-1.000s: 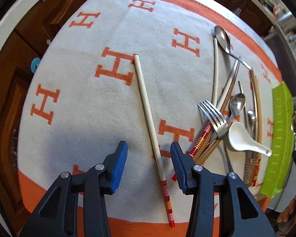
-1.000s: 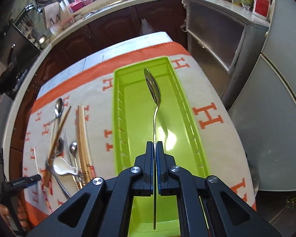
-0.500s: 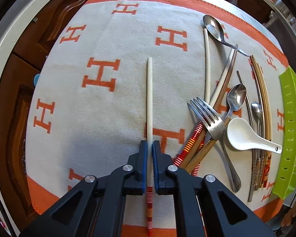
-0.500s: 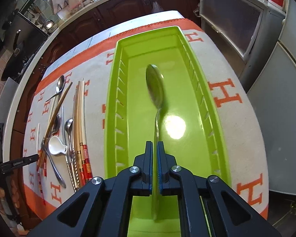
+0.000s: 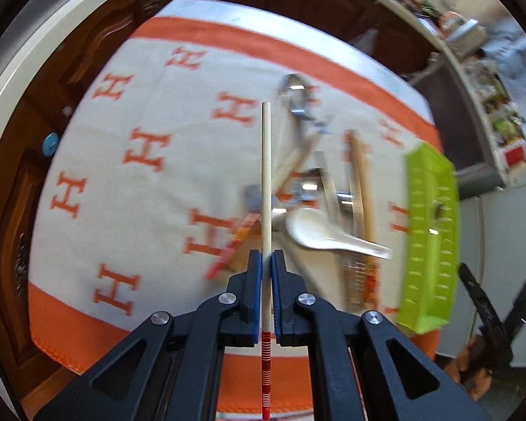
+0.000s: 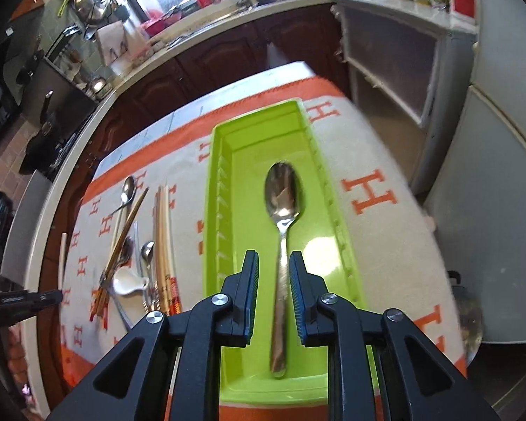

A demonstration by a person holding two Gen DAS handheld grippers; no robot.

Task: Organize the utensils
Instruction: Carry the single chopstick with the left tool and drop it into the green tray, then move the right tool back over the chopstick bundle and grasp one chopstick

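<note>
The right gripper (image 6: 272,266) has just let go of the spoon (image 6: 282,231): a second ago its fingers were pinched on the handle with the spoon held over the green tray (image 6: 347,245), and now they are spreading, clear of the handle on both sides, while the spoon lies flat on the tray floor. That is one utensil sorted.

The left gripper (image 5: 266,263), open around the chopstick (image 5: 265,161) a second ago, is now pinched on it near its striped end and has lifted it off the cloth (image 5: 122,210); the picture is blurred with motion. The chopstick juts forward above the pile of utensils (image 5: 319,193) (forks, spoons, more chopsticks, a white soup spoon) left beside the tray. Likely it goes to the tray next.
</note>
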